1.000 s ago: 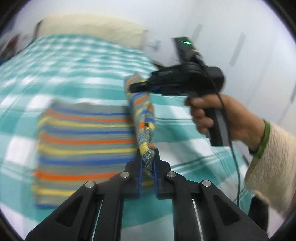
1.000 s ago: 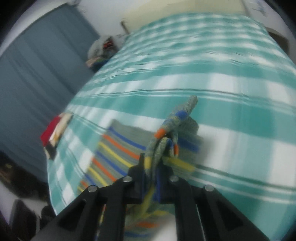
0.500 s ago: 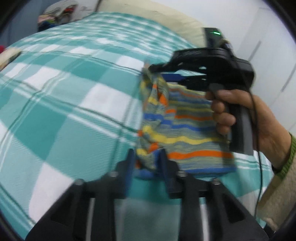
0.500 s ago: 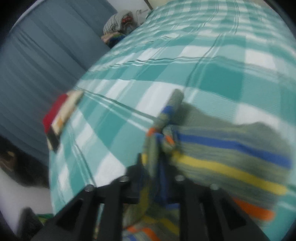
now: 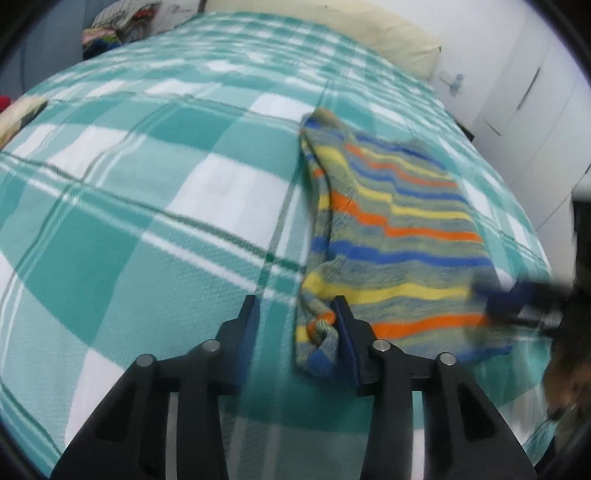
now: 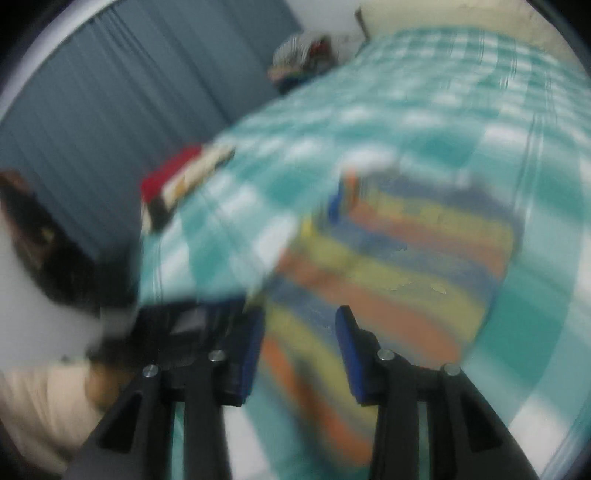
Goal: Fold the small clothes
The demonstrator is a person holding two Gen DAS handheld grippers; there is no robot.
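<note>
**Fold laid down, both grips let go**

The striped knit garment (image 5: pixel 399 236), carried pinched a second ago, is now laid folded on the teal checked bedspread (image 5: pixel 129 229). The left gripper (image 5: pixel 295 314) is opening; a bunched corner lies loose against its right finger, unpinched. The right gripper (image 6: pixel 299 328) is also opening, above the garment with nothing clamped. This fold is judged complete.

A bedroom: checked bedspread (image 5: pixel 155 206), pillow (image 5: pixel 369 33), curtains (image 6: pixel 122 110).
</note>
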